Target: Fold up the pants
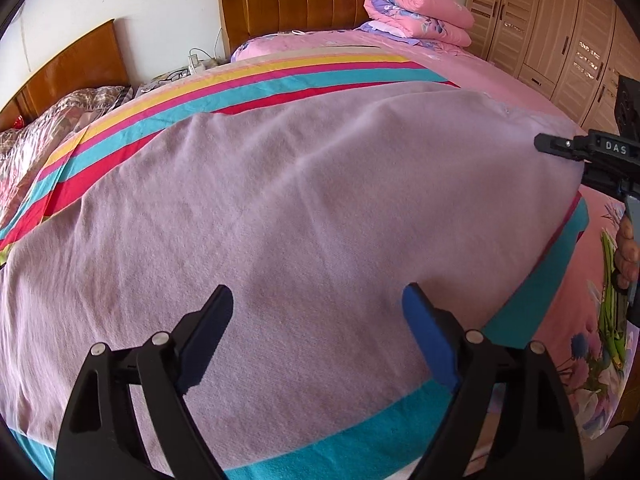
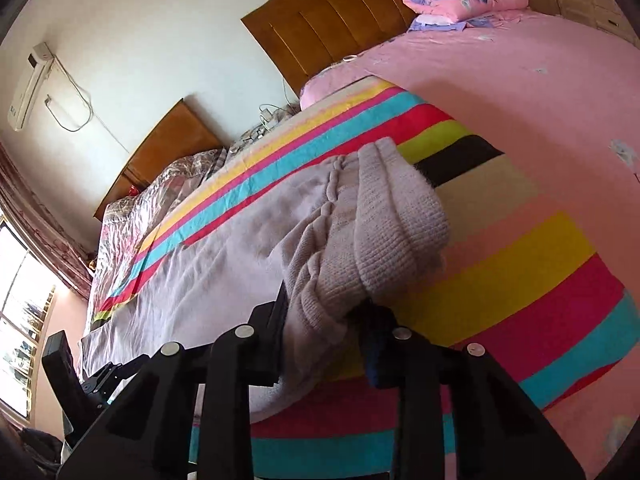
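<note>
Lilac-grey knit pants (image 1: 280, 208) lie spread flat across a striped blanket (image 1: 248, 76) on the bed, the stripes running yellow, pink, turquoise and red beyond the cloth's far edge. Under the blanket is a pink sheet (image 1: 500, 76) (printed with flowers near the bed's right edge). At the head of the bed stands a brown wooden headboard (image 1: 288, 0), and a rolled pink quilt (image 1: 416, 8) sits on folded bedding beside it. A pale wooden wardrobe (image 1: 560, 40) fills the wall to the right. To the left is a second bed with a shiny patterned cover (image 1: 60, 120) and its own wooden headboard; chargers and cables lie on the stand between the two. In the right wrist view an air conditioner (image 2: 30, 84) hangs high on the white wall and a sunlit window (image 2: 20, 300) shows at the left edge.

The left claw (image 1: 318, 300) hovers over the near part of the pants with its fingers spread wide and nothing between them. The right claw (image 2: 320, 320) is clamped on the ribbed waistband end (image 2: 400, 216) of the pants, which bunches up and folds over above the pinched fingers. In the left wrist view that claw shows at the far right corner of the garment, with part of the person's hand (image 1: 626, 248) on its handle.
</note>
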`<action>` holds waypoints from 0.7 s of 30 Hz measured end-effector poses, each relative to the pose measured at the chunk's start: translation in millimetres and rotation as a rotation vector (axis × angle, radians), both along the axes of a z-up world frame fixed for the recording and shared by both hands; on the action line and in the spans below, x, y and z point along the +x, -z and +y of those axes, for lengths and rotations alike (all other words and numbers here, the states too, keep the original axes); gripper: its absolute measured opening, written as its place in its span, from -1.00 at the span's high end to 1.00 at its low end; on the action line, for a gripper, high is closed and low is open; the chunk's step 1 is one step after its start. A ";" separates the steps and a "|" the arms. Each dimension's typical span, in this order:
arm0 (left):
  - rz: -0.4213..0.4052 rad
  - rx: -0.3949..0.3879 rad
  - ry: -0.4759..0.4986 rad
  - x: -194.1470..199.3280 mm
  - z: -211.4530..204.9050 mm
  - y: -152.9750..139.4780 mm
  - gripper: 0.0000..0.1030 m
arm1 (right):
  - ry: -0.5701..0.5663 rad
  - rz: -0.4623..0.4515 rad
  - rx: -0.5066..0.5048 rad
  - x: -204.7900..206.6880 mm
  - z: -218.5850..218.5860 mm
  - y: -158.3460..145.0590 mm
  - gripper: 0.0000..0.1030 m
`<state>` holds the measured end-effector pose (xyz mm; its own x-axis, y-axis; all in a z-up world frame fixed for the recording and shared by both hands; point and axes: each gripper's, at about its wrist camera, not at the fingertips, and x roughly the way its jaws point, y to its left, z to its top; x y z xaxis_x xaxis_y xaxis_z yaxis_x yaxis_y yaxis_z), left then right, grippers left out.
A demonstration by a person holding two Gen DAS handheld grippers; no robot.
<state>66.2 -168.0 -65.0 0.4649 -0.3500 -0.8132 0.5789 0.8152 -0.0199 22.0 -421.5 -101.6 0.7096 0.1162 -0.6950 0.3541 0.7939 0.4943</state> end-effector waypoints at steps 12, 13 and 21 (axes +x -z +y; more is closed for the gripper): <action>-0.097 -0.453 -0.852 6.4 379.7 -39.7 -0.79 | 0.113 0.153 -0.275 11.7 20.1 -40.7 -0.51; -0.070 -0.492 -0.932 3.1 415.5 -33.8 -0.79 | 0.098 0.162 -0.274 14.2 21.4 -40.9 -0.66; -0.046 -0.715 -1.155 -0.3 572.7 -1.6 -0.74 | 0.362 0.128 -0.271 -51.2 -10.6 -63.8 -0.64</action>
<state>65.9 404.7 -63.4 0.7990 -0.0806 -0.5959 -0.4104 0.6513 -0.6383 -29.2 -432.1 -37.8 0.5776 -0.3209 -0.7506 0.6767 0.7024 0.2205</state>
